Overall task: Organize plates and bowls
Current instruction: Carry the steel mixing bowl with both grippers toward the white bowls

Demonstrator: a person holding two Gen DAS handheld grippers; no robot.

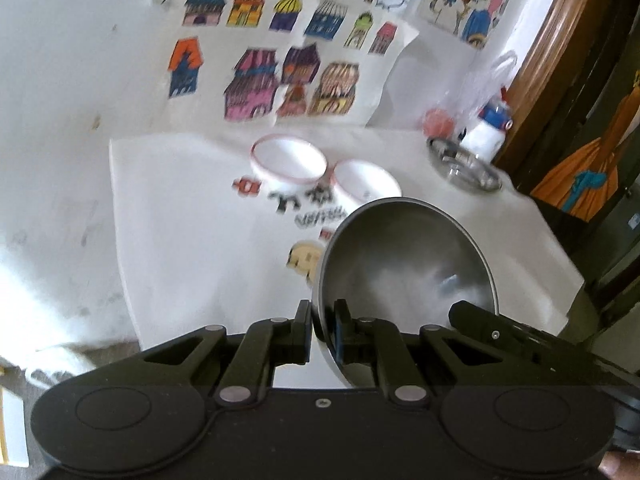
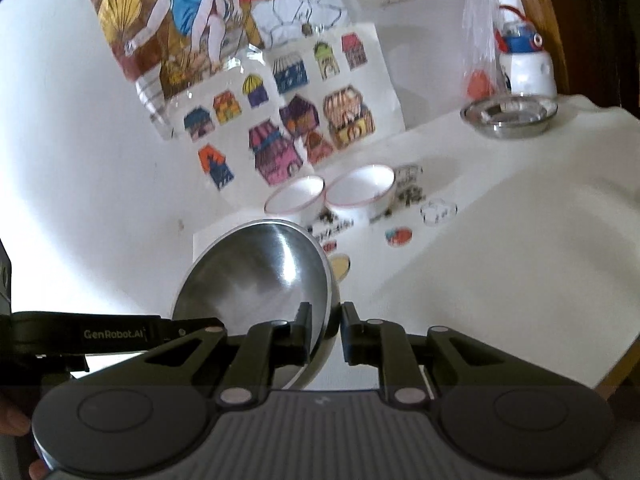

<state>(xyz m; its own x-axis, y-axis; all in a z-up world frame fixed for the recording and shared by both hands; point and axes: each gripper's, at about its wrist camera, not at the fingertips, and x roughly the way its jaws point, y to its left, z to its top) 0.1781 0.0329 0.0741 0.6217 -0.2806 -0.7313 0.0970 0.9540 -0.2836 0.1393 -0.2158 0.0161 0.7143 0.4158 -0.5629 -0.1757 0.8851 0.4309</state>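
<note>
A large steel bowl (image 1: 408, 256) is held tilted above the white table, gripped on opposite sides of its rim by both grippers. My left gripper (image 1: 323, 316) is shut on its left rim. My right gripper (image 2: 326, 320) is shut on its right rim, and the bowl (image 2: 256, 276) fills the left middle of the right wrist view. Two white bowls with red rims (image 1: 288, 158) (image 1: 366, 184) stand side by side near the wall; they also show in the right wrist view (image 2: 296, 198) (image 2: 360, 188). A shallow steel dish (image 2: 508, 114) sits at the far right corner.
The white table (image 2: 500, 272) carries printed stickers and a small clear glass dish (image 2: 438, 211). A white and blue toy bottle (image 2: 524, 60) and a plastic bag with an orange thing (image 2: 478, 80) stand by the wall. Coloured drawings hang on the wall (image 1: 260, 76). A wooden door frame (image 1: 560, 32) is at right.
</note>
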